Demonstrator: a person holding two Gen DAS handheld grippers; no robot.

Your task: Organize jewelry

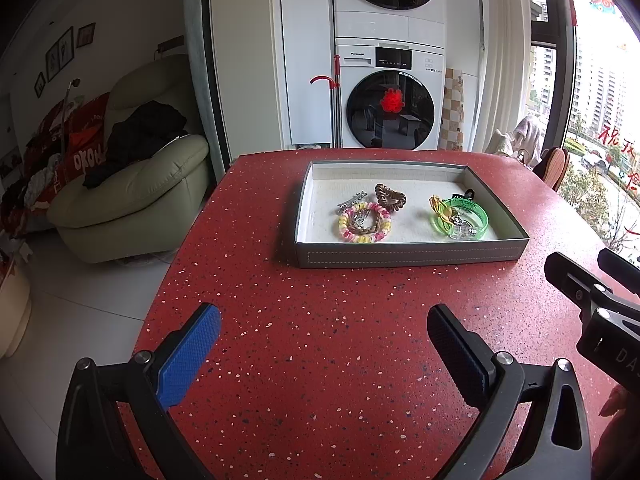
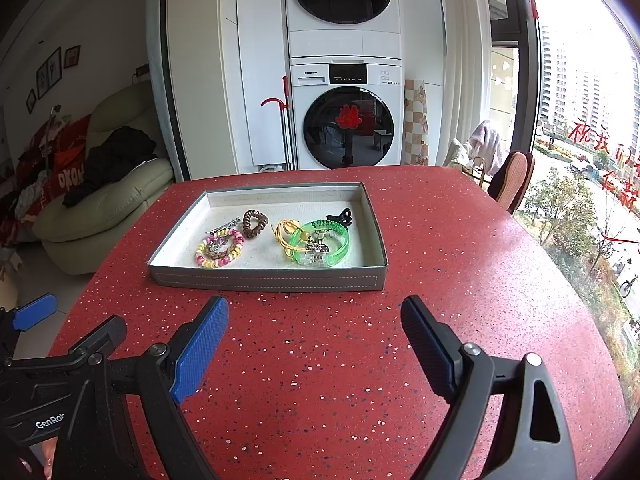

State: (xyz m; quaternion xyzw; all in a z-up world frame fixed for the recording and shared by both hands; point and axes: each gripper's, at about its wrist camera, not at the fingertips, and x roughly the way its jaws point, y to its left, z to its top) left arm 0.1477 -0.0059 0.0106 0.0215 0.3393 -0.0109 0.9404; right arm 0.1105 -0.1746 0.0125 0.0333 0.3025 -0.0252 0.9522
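Both wrist views low over table (image 1: pixel 320 340), sharing tray (image 2: pixel 268 280)

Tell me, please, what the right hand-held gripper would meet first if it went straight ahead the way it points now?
Probably the near wall of the grey tray. The right hand-held gripper is open above bare red table, and nothing lies between; height is unclear, so it might pass over the wall.

Left gripper (image 1: pixel 324 332) jaws spread wide, holding nothing. Right gripper (image 2: pixel 314 326) likewise spread wide, holding nothing, beside left.
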